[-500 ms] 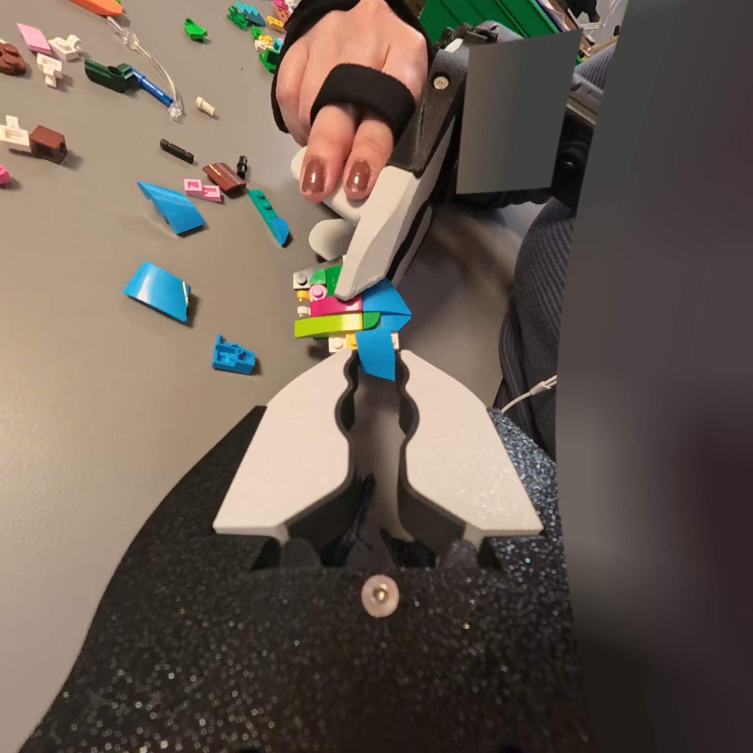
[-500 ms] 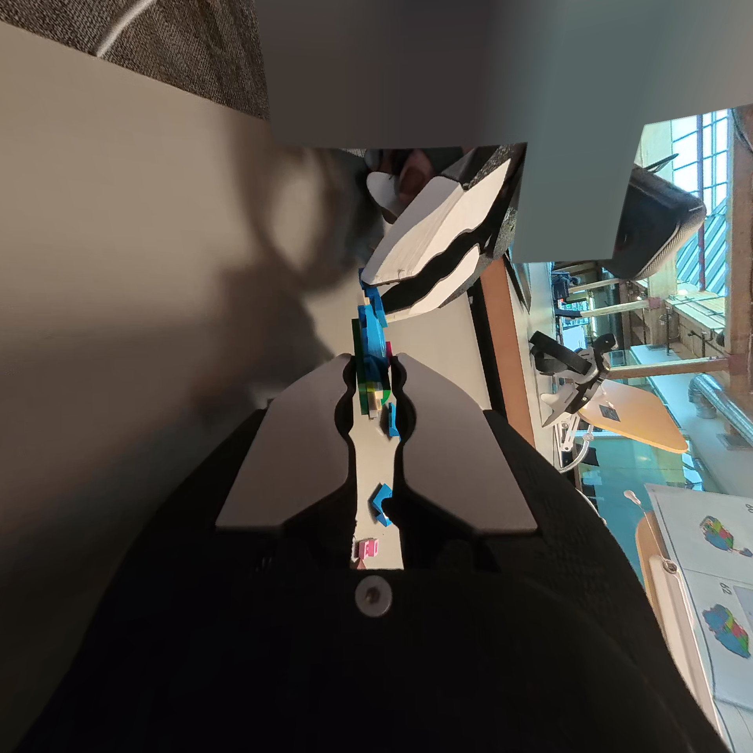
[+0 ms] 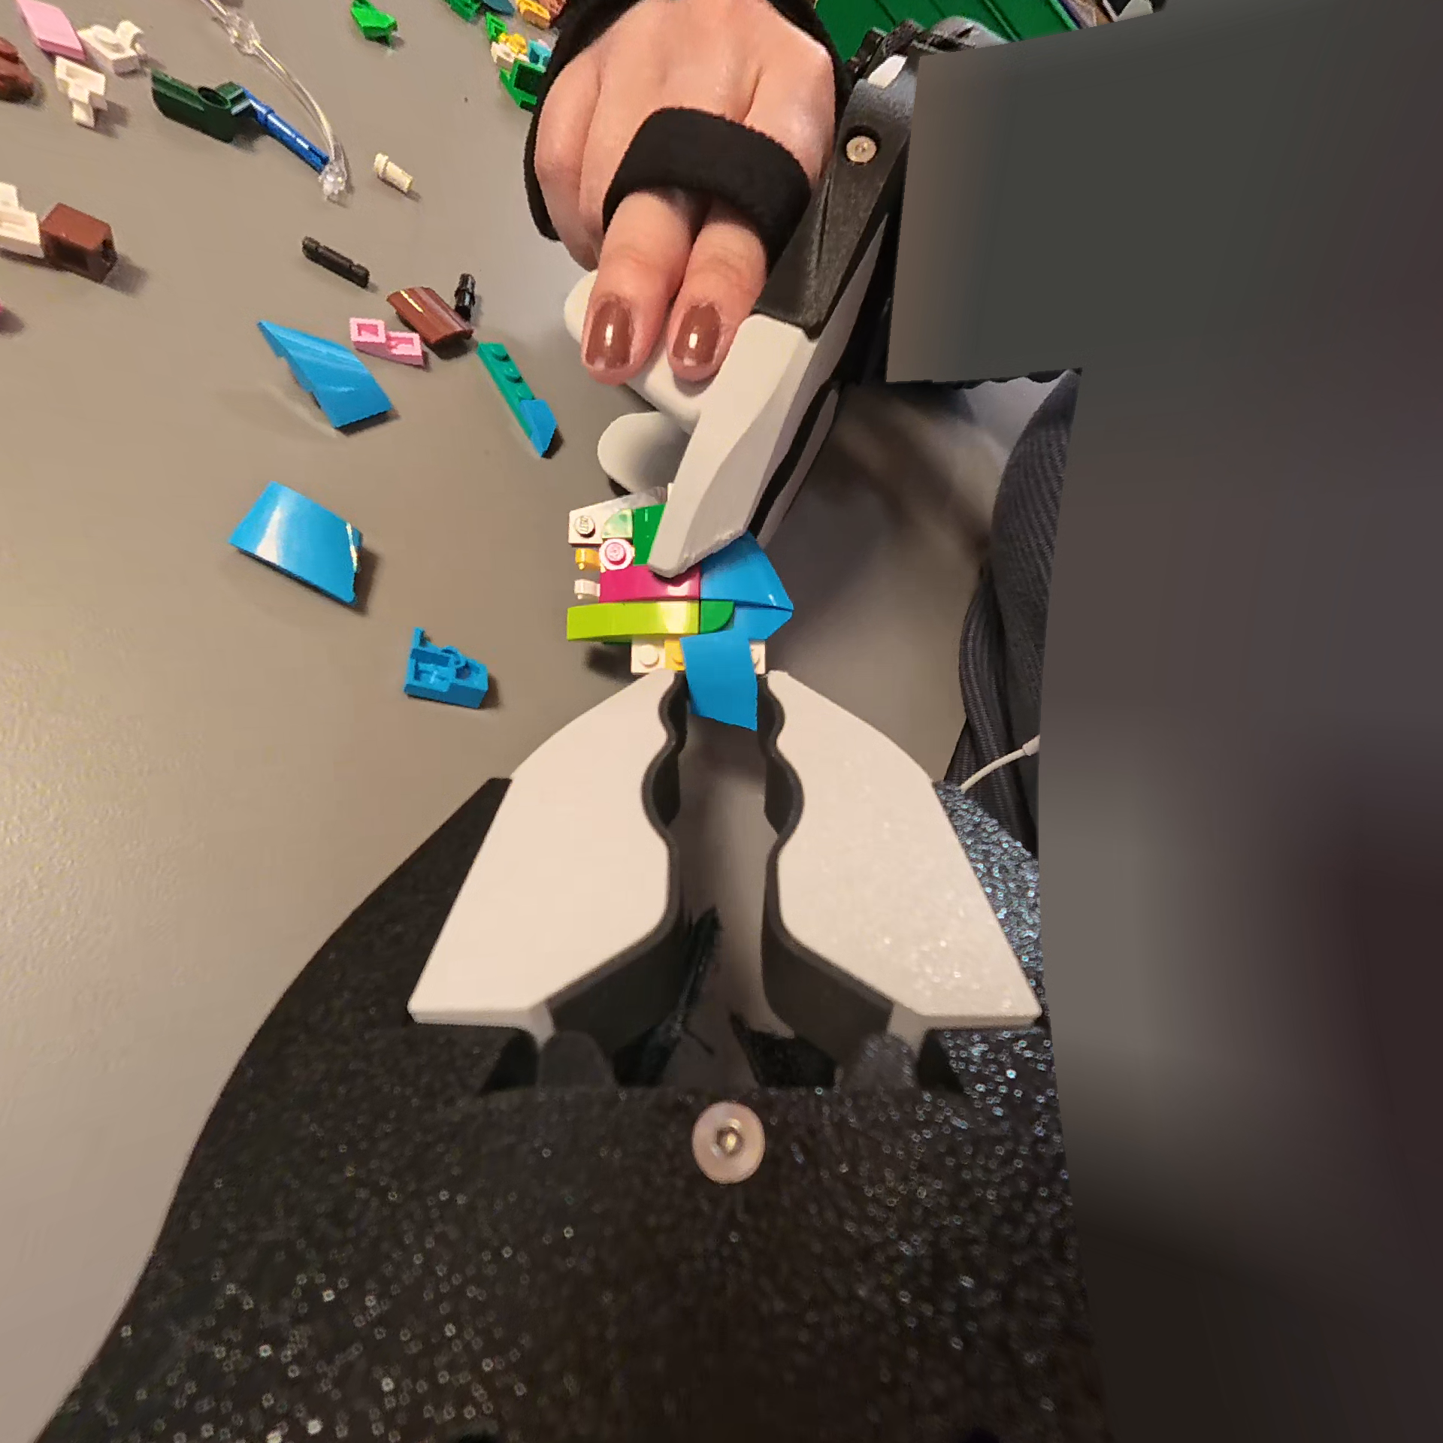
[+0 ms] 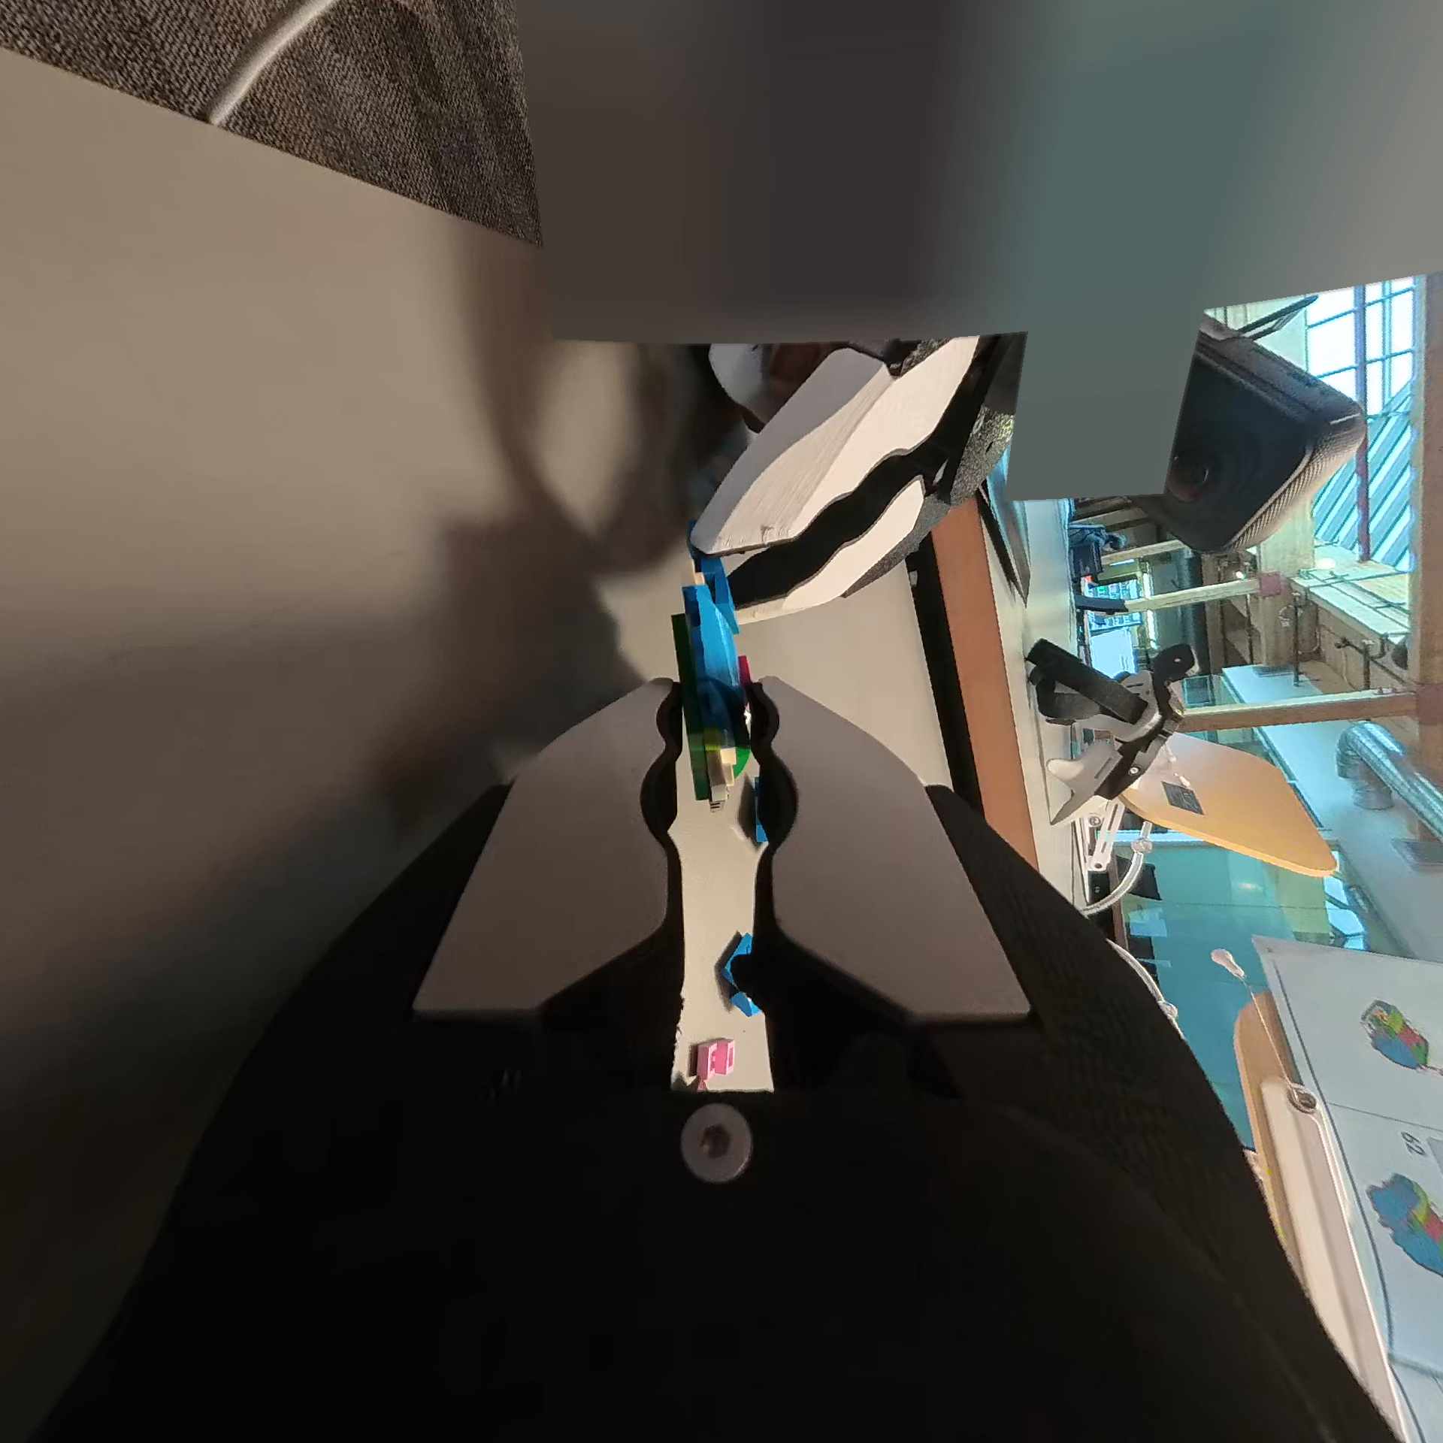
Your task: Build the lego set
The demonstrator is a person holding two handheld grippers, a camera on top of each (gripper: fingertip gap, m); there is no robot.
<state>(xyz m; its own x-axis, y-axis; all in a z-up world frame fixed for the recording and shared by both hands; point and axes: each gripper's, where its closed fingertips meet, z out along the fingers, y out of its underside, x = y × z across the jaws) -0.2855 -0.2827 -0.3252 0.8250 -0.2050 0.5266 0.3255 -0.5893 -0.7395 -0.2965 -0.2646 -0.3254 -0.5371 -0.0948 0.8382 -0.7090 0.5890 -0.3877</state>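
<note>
Held the lego build [image 3: 664, 605] off the table [image 3: 156, 781], close to the edge nearest the person, caught between both grippers. Clamped the right gripper [image 4: 714, 691] narrowly across the build's flat faces, with the green, blue and lime layers squeezed between its tips. Pinched the blue slope [image 3: 714, 664] at the build's lower end in the left gripper [image 3: 718, 683], closed narrow against the piece's two edges. Looked like seating that slope onto the build. Called for a straight push along the stud direction, with the right gripper braced as the anvil and no twist at either wrist. Risked popping the thin stacked plates apart if pressed off-axis. Left spares such as the blue curved panel [image 3: 297, 539] lying well apart toward the table's left edge.
</note>
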